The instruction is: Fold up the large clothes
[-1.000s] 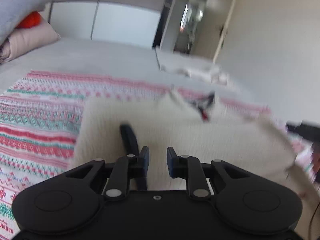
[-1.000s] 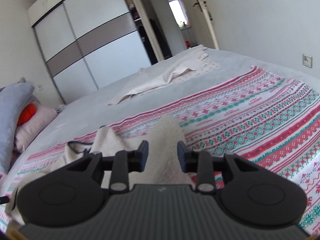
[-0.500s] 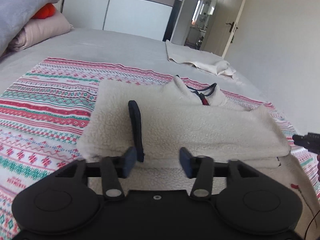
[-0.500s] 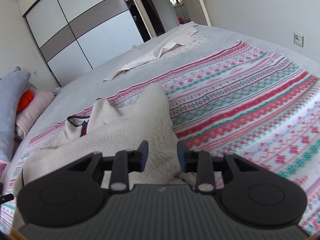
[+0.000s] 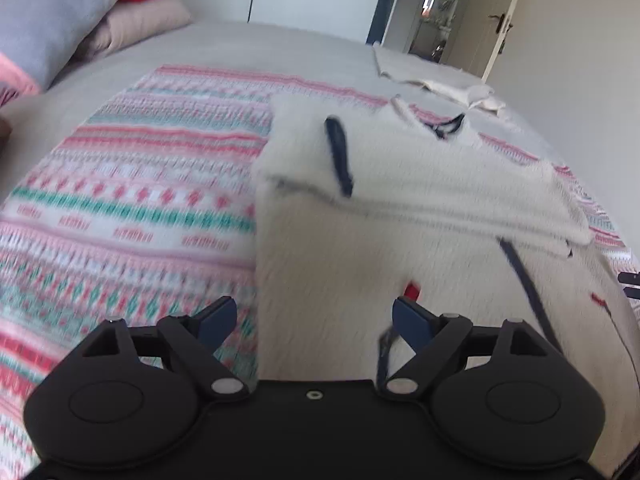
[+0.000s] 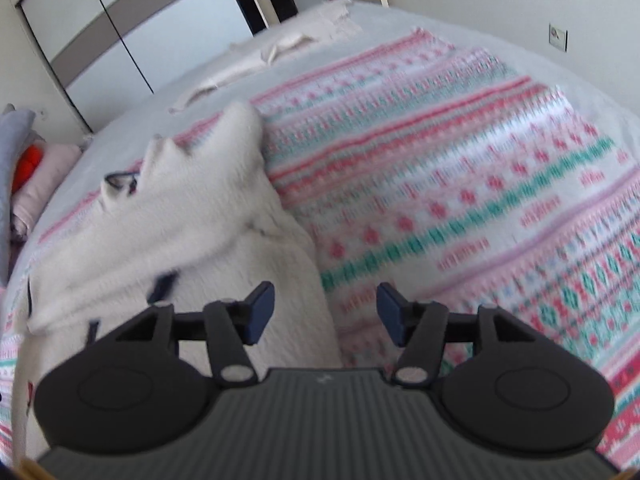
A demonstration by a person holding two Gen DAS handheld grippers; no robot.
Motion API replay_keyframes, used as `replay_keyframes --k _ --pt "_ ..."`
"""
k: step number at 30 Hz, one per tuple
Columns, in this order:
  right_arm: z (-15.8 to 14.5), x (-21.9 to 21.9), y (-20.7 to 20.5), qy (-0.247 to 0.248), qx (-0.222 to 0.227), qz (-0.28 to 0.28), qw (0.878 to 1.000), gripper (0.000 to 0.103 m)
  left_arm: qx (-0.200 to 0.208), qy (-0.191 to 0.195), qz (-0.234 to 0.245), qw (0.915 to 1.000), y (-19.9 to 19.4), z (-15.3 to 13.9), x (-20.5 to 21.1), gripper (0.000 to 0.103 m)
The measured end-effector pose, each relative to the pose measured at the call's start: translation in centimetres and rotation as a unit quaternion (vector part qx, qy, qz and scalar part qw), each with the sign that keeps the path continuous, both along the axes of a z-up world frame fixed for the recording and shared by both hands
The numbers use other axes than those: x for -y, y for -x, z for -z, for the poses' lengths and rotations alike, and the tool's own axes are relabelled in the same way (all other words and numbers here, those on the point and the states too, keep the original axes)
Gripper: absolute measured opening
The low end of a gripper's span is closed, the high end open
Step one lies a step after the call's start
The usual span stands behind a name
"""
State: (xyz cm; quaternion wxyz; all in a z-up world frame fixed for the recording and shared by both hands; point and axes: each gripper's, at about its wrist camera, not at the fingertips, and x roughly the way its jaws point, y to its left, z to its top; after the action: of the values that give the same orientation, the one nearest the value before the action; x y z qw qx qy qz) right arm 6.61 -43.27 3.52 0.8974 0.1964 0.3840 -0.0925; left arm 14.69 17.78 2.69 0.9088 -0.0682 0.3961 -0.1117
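Note:
A cream fleece jacket (image 5: 400,216) with dark trim lies on the patterned blanket (image 5: 132,184), its upper part folded down over the lower part. My left gripper (image 5: 314,316) is open and empty above the jacket's near left edge. In the right wrist view the jacket (image 6: 192,232) lies to the left, and my right gripper (image 6: 326,312) is open and empty above its near right edge, over the blanket (image 6: 480,200).
Pillows (image 5: 80,12) are stacked at the bed's left head end. A beige cloth (image 5: 432,76) lies on the grey sheet beyond the blanket, also in the right wrist view (image 6: 288,44). A wardrobe (image 6: 120,36) and open door stand behind.
Both grippers have let go of the jacket, opened wide and pulled back toward its near edge. The folded part now rests flat on the jacket.

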Motion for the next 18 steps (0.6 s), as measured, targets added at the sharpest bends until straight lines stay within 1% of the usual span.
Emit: replay_keyframes --k 1,4,6,8,11,13,15,18 --pt "0.4 0.0 0.9 -0.007 -0.007 -0.009 1.0 0.056 -0.009 0.003 0.002 1.0 0.6 0.3 -0.5 0.085" --pt "1.7 -0.1 4.2 -0.05 -0.026 -0.044 0.997 0.056 -0.042 0.019 0.005 0.9989 2.4 1.2 -1.8 0.085" --pt "1.9 -0.3 6.4 -0.069 -0.027 -0.062 0.995 0.056 -0.074 0.042 0.006 0.9964 3.6 2.0 -2.8 0.085" --pt "2.0 -0.2 8.6 -0.11 -0.029 -0.076 0.991 0.056 -0.104 0.078 0.01 0.9914 4.8 2.9 -3.6 0.085" --pt "2.5 0.3 11.3 -0.18 -0.03 -0.093 0.979 0.056 -0.114 0.115 0.028 0.9864 7.0 3.2 -4.2 0.084" --pt "3.0 0.5 12.8 -0.222 -0.035 -0.091 0.97 0.056 -0.129 0.146 0.046 0.9797 8.2 3.4 -4.4 0.084" --pt "3.4 0.7 14.0 -0.26 -0.036 -0.09 0.961 0.055 -0.156 0.183 0.063 0.9686 9.2 3.9 -4.5 0.082" --pt "3.9 0.4 15.3 -0.297 -0.034 -0.097 0.949 0.053 -0.183 0.223 0.074 0.9547 10.2 4.4 -4.7 0.082"
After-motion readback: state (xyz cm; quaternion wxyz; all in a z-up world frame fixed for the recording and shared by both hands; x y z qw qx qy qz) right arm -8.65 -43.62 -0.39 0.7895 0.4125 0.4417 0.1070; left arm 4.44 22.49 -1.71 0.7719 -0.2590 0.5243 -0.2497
